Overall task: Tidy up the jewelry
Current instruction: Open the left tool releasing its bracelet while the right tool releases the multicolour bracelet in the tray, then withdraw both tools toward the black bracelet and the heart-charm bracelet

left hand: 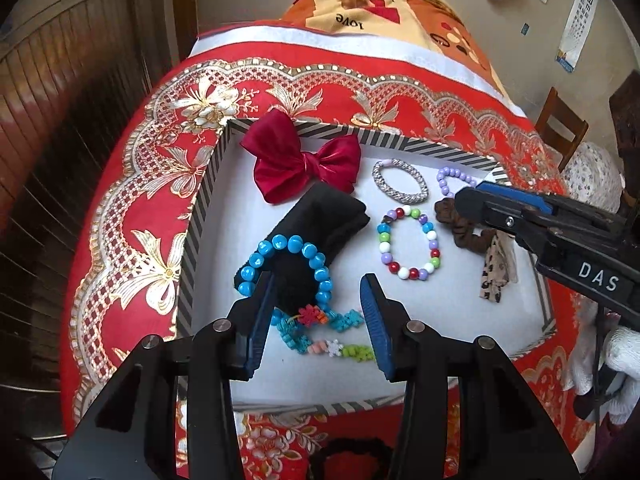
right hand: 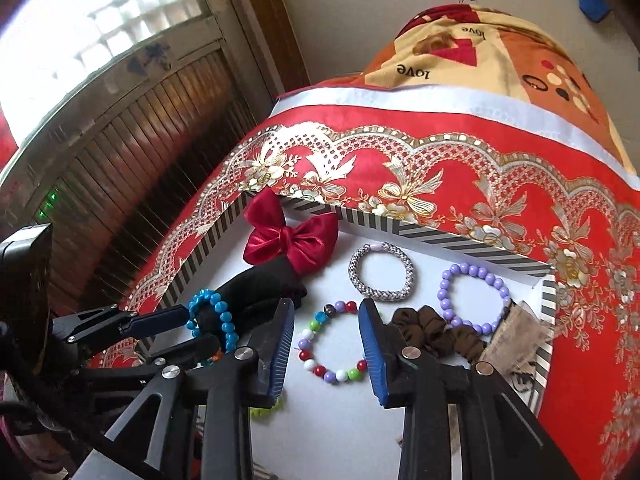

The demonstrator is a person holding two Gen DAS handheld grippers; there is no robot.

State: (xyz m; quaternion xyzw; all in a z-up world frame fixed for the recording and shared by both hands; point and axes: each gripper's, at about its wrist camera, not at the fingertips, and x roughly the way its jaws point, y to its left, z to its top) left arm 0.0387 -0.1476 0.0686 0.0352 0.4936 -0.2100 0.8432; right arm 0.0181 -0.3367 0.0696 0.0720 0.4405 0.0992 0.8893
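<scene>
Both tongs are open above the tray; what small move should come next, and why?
Probably lower the left tongs onto the knotted cord bracelet and close. It lies loose and bent between the open jaws, while the other bracelets already lie as neat rings.

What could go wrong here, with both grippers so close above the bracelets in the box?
1. The left gripper stands open over the braided cord and beside the blue bracelet; closing might catch both.
2. The blue bracelet lies partly on the black cloth, so lifting one could drag the other.
3. The right gripper stands open over the mixed-colour bracelet; its fingers could push the beads toward the brown scrunchie.
</scene>
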